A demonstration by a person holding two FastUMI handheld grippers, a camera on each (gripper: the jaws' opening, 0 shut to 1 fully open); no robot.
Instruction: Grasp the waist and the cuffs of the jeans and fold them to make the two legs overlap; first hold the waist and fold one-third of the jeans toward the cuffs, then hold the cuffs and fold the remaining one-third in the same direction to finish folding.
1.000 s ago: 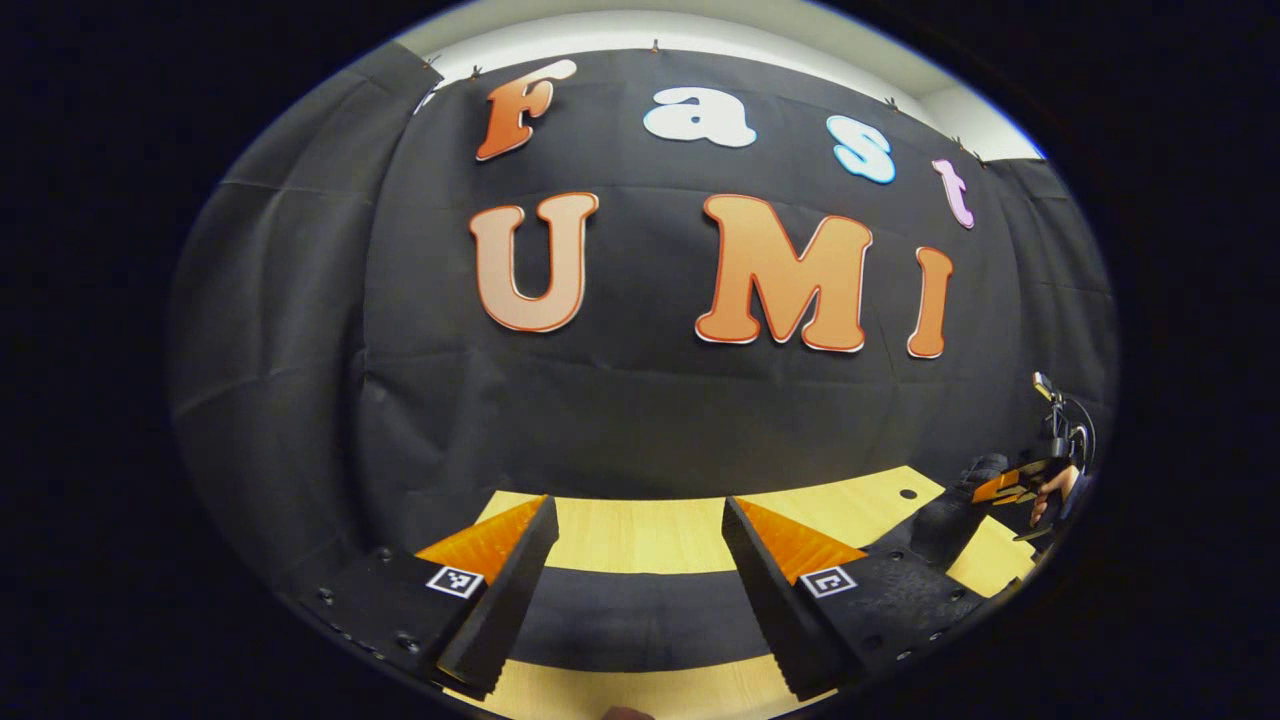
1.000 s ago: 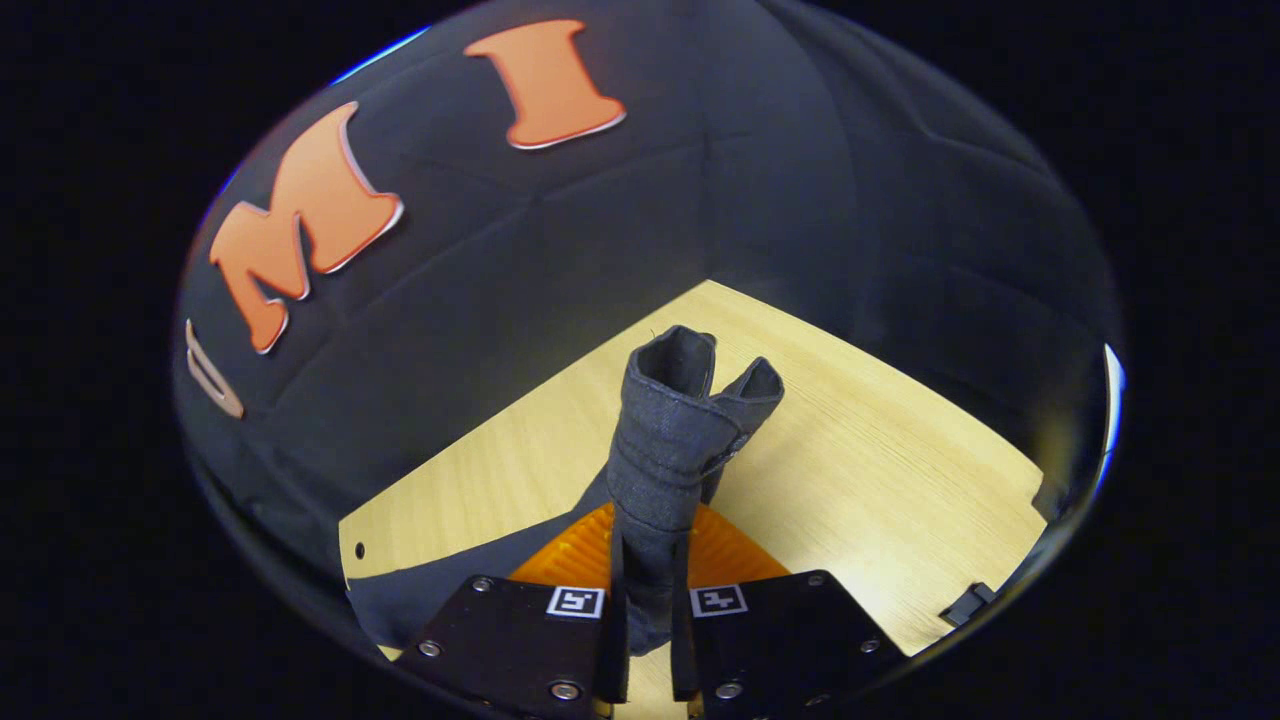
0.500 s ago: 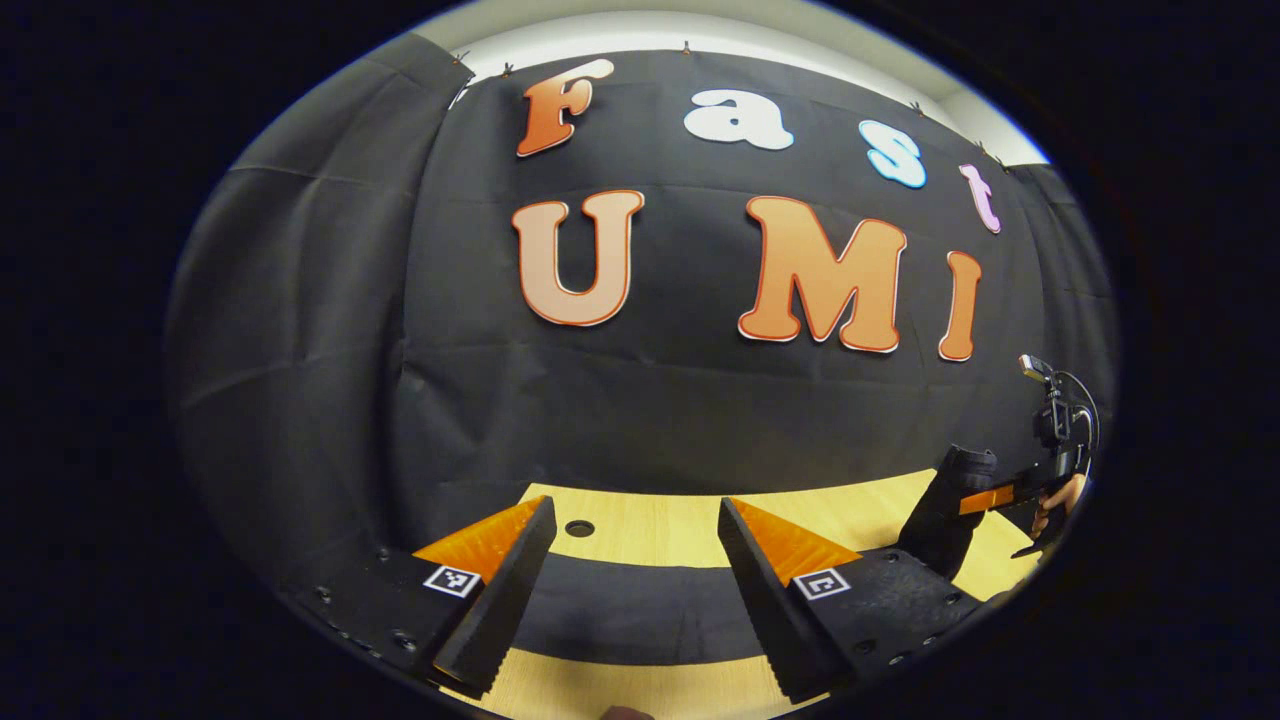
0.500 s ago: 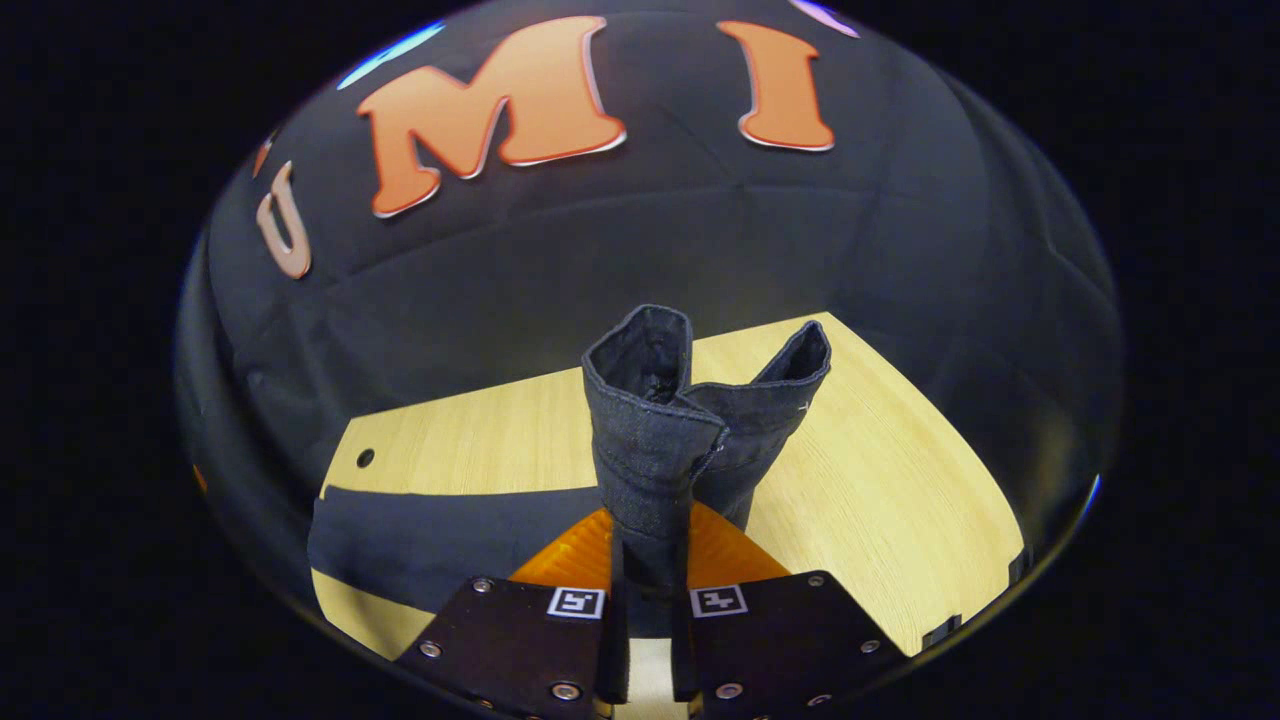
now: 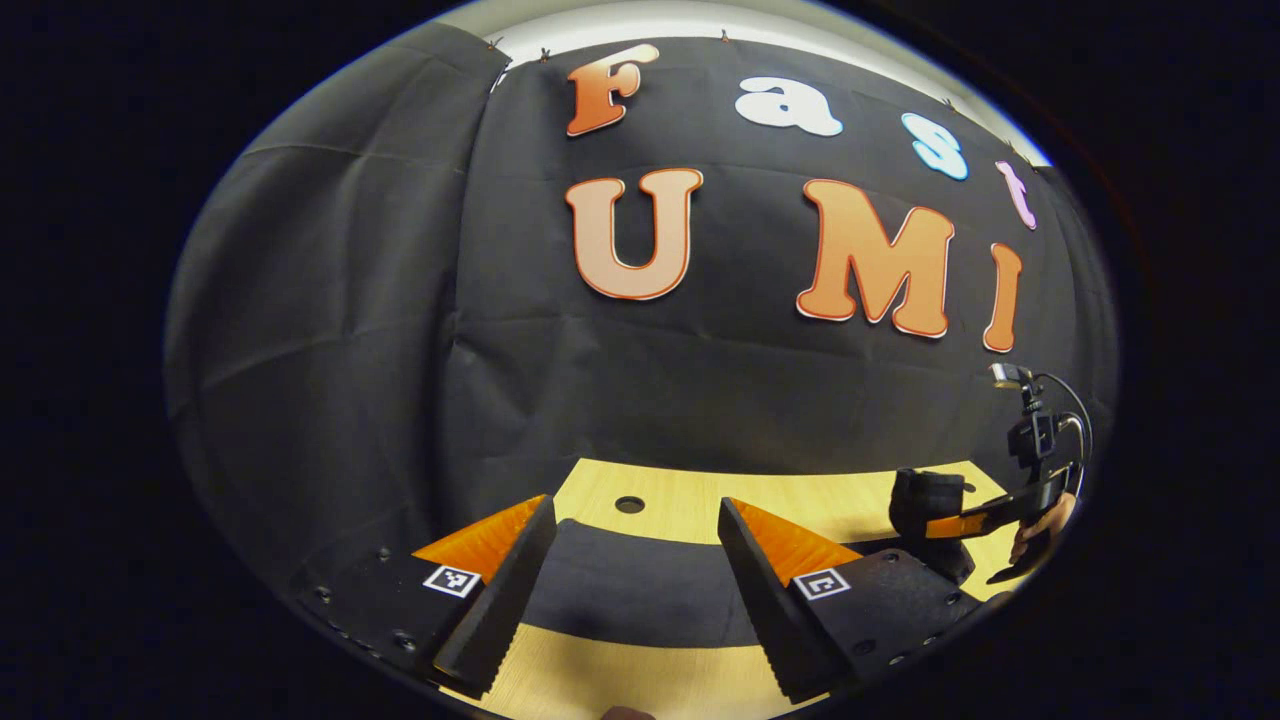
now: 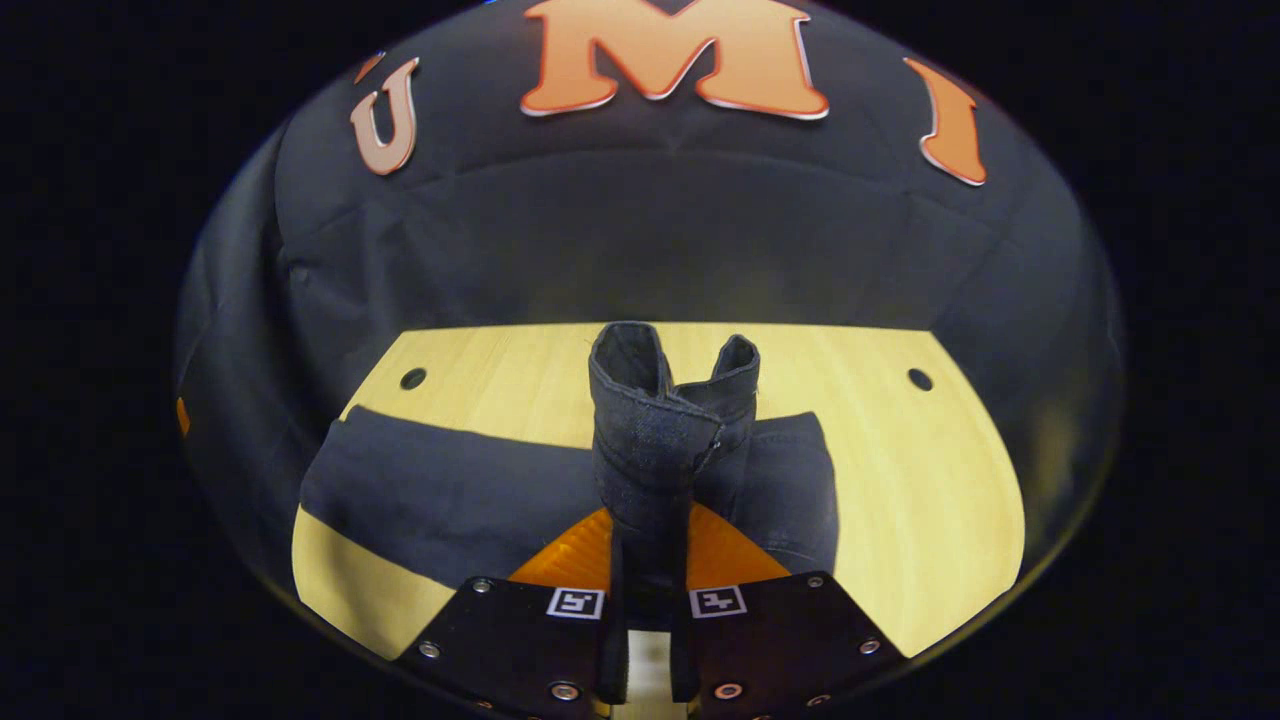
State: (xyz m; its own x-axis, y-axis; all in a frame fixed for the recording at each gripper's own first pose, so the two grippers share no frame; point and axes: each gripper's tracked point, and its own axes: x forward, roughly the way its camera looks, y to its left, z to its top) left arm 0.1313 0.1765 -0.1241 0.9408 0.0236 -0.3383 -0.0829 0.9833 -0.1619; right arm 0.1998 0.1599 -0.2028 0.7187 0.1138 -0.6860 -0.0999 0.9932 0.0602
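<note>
Jeans, dark denim: cuff end lifted, rest flat on the table.

Right gripper point(image 6: 648, 560) pinches the jeans point(image 6: 450, 495) by the cuffs point(image 6: 660, 420), which stand bunched above its fingers. Left gripper point(image 5: 625, 585) gapes wide, holding nothing, over the flat cloth. Advice: carry the cuffs low and level across the table point(image 6: 900, 480), and keep the edges aligned.
</note>
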